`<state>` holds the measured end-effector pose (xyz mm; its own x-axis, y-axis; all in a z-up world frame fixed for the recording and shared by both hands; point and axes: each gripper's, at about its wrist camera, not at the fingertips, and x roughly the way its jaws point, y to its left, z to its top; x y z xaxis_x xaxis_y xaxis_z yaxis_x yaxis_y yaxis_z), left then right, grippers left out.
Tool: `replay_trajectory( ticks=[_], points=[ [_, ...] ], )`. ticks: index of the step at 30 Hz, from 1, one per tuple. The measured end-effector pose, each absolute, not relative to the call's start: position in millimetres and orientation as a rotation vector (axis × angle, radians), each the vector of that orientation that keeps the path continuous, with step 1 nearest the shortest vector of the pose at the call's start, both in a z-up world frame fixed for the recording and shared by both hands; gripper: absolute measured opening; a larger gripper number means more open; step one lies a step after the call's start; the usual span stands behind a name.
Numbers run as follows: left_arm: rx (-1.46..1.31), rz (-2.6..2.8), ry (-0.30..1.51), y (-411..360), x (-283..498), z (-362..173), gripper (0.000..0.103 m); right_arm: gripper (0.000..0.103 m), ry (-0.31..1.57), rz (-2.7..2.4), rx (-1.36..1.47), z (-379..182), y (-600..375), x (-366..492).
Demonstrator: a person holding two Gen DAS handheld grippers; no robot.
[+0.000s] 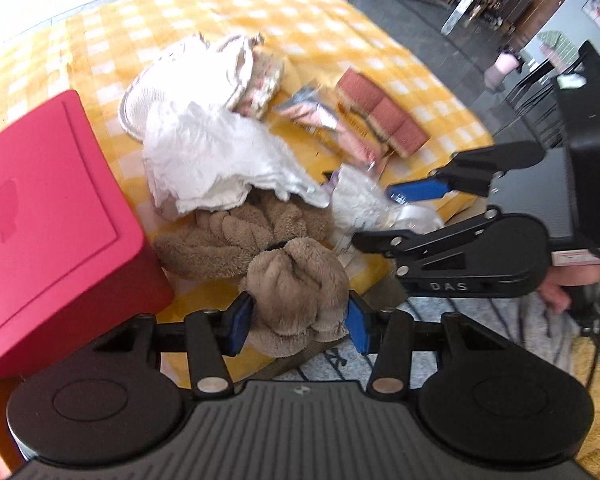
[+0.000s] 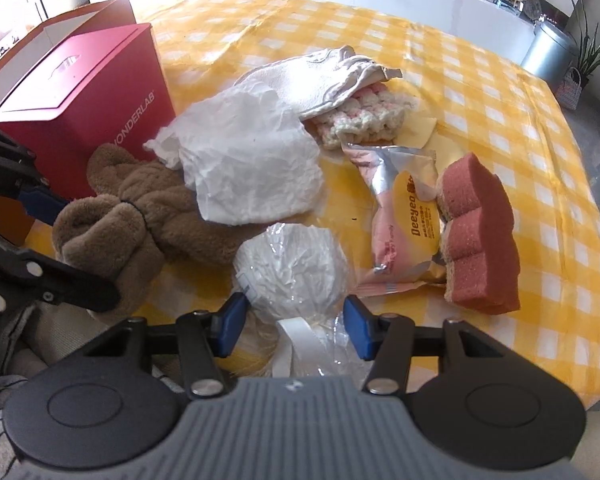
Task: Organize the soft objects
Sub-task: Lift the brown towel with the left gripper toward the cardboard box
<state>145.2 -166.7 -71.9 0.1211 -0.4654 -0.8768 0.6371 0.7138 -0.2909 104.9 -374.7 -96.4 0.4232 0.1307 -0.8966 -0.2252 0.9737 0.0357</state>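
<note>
A brown fluffy towel (image 1: 296, 276), tied in the middle with a dark band, lies at the near edge of the yellow checked table (image 1: 228, 12). My left gripper (image 1: 299, 322) is shut on its bunched end, a blue pad pressing each side. The same towel (image 2: 148, 208) shows in the right wrist view with the left gripper (image 2: 90, 252) on its near lump. A clear plastic bag of white stuff (image 2: 292, 268) sits between the pads of my right gripper (image 2: 295, 320), which is shut on it. In the left wrist view the right gripper (image 1: 372, 216) pinches that bag (image 1: 364, 204).
A red box (image 2: 80, 100) stands at the left, close to the towel. Behind lie crumpled white paper (image 2: 252, 160), a cream cloth (image 2: 320, 76), a pink-and-white knitted piece (image 2: 364, 116), a snack packet (image 2: 404, 216) and a pink sponge (image 2: 480, 232). A hand (image 1: 560, 284) holds the right gripper.
</note>
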Motion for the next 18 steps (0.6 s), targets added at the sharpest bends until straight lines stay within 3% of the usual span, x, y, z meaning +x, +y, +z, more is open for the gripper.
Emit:
replay_trajectory(
  ticks=[3,5,12,13,15,18],
  points=[
    [0.139,-0.841,1.157,-163,145,-58,0.053,0.051,1.109,0.273,0.016,-96,-388,106],
    [0.126,-0.865,1.114,-158,143,-45,0.031,0.05,1.108,0.287,0.101,-97,-398,107],
    [0.094,-0.869,1.115,-154,148,-36,0.031,0.05,1.104,0.292,0.236,-100,-412,108],
    [0.109,-0.862,1.14,-155,146,-42,0.032,0.05,1.107,0.286,0.222,-99,-410,108],
    [0.14,-0.859,1.19,-159,142,-56,0.054,0.05,1.115,0.28,0.185,-99,-405,108],
    [0.15,-0.828,1.244,-164,132,-77,0.066,0.05,1.118,0.276,0.14,-98,-402,108]
  ],
)
